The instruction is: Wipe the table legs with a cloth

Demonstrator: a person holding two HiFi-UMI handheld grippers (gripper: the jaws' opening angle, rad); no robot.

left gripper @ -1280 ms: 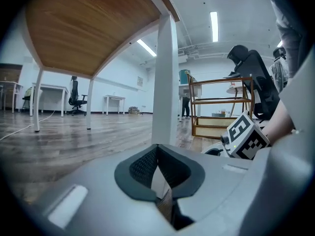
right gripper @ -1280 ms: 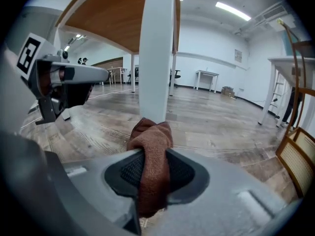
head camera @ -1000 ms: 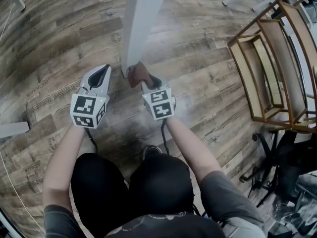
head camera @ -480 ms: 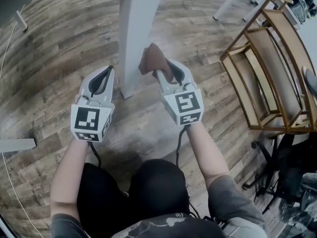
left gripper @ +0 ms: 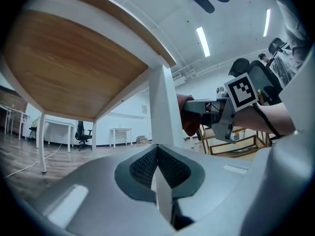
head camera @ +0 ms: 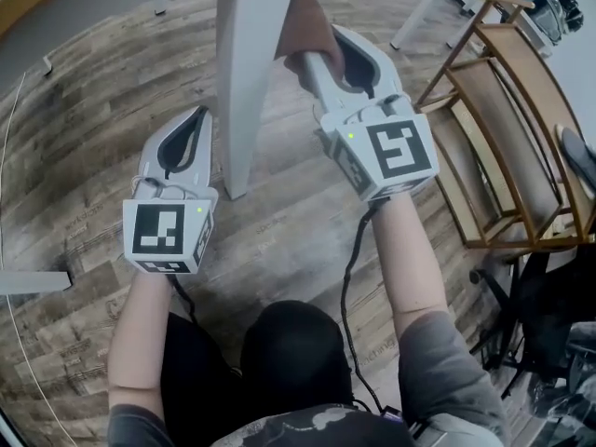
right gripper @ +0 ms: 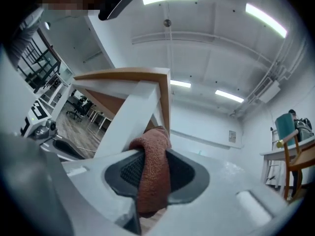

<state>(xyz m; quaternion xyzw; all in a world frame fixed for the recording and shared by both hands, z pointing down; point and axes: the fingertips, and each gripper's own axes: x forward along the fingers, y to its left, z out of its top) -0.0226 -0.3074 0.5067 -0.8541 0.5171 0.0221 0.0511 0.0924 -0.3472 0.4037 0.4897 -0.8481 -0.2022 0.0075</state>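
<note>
A white table leg (head camera: 247, 82) stands on the wood floor, in the upper middle of the head view. My right gripper (head camera: 324, 37) is shut on a reddish-brown cloth (head camera: 300, 24) and presses it against the leg's right side, high up near the tabletop. The right gripper view has the cloth (right gripper: 152, 171) bunched between the jaws, touching the leg (right gripper: 125, 119) just under the wooden tabletop (right gripper: 125, 75). My left gripper (head camera: 198, 112) is shut and holds nothing, low at the leg's left. From the left gripper view the leg (left gripper: 165, 112) rises ahead, with the cloth (left gripper: 187, 119) on its right side.
A wooden rack (head camera: 503, 138) stands at the right, with a dark chair base (head camera: 507, 287) below it. Another white table's legs (head camera: 419, 12) are at the top right. A thin cable (head camera: 11, 147) runs over the floor at the left. The person's knees are at the bottom.
The right gripper has slid the cloth up the leg, from near its foot to near the tabletop. The left gripper has stayed about where it was.
</note>
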